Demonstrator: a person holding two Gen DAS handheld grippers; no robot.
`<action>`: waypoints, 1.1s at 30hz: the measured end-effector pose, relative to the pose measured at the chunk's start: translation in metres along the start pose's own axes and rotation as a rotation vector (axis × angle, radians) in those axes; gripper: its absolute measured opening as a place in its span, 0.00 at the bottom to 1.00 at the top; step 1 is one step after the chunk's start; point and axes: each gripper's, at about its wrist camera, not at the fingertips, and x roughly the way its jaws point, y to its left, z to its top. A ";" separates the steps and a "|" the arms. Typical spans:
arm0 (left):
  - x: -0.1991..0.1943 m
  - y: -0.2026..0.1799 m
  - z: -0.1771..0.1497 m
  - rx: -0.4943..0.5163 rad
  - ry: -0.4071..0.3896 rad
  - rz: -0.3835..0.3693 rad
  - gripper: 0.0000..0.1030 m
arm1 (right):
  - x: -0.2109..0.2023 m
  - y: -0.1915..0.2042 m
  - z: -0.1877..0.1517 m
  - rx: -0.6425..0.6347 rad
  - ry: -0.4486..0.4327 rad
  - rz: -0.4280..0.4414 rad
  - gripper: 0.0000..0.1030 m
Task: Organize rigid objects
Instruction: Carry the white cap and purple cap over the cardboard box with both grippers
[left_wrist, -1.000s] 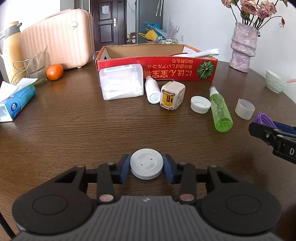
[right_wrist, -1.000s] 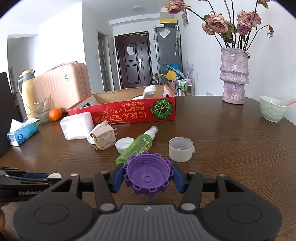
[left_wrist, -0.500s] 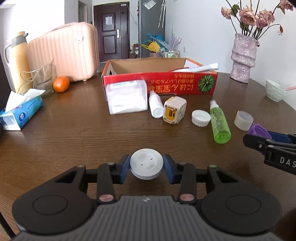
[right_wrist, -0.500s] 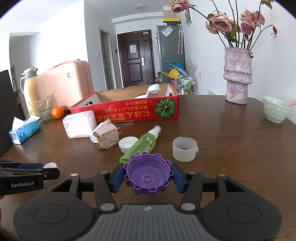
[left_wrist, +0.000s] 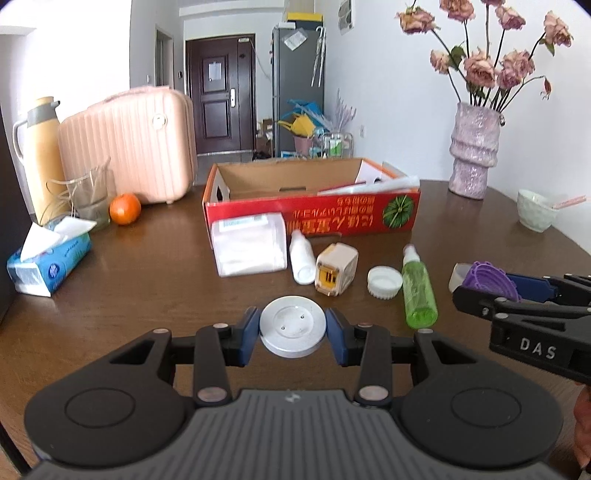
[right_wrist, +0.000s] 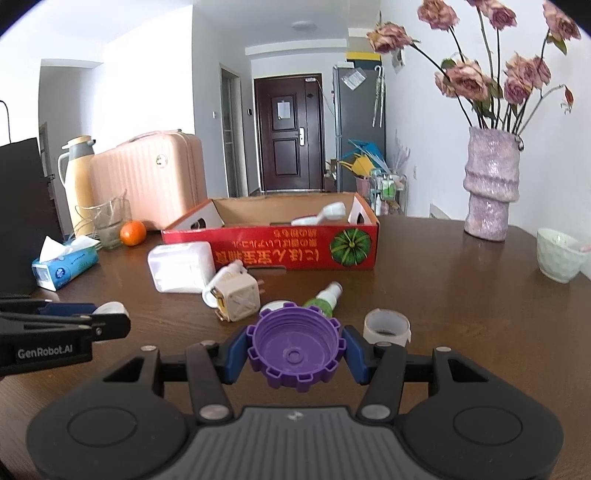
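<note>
My left gripper (left_wrist: 292, 334) is shut on a white round disc (left_wrist: 292, 325), held above the brown table. My right gripper (right_wrist: 295, 349) is shut on a purple toothed cap (right_wrist: 295, 349), also above the table; it shows at the right of the left wrist view (left_wrist: 487, 282). Ahead stands an open red cardboard box (left_wrist: 314, 218) with a white item inside. In front of it lie a clear plastic box (left_wrist: 251, 247), a small white bottle (left_wrist: 301, 260), a cream plug adapter (left_wrist: 336, 273), a white lid (left_wrist: 384, 282), a green spray bottle (left_wrist: 417, 291) and a tape roll (right_wrist: 386, 326).
A tissue pack (left_wrist: 48, 262), an orange (left_wrist: 125, 209), a glass jug (left_wrist: 88, 199), a thermos (left_wrist: 40, 155) and a pink suitcase (left_wrist: 129, 144) stand at the left back. A vase of flowers (left_wrist: 474, 155) and a pale bowl (left_wrist: 535, 210) stand at the right.
Both grippers have risen and tilted up with their objects still held. The box and the room behind now sit lower in view.
</note>
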 end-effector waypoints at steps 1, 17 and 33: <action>-0.001 0.000 0.002 0.000 -0.007 0.000 0.39 | -0.001 0.001 0.003 -0.003 -0.006 0.001 0.52; 0.003 -0.001 0.037 -0.031 -0.069 0.012 0.39 | 0.009 0.009 0.038 -0.030 -0.072 0.024 0.52; 0.030 0.003 0.076 -0.060 -0.102 0.041 0.39 | 0.040 0.009 0.078 -0.034 -0.120 0.025 0.52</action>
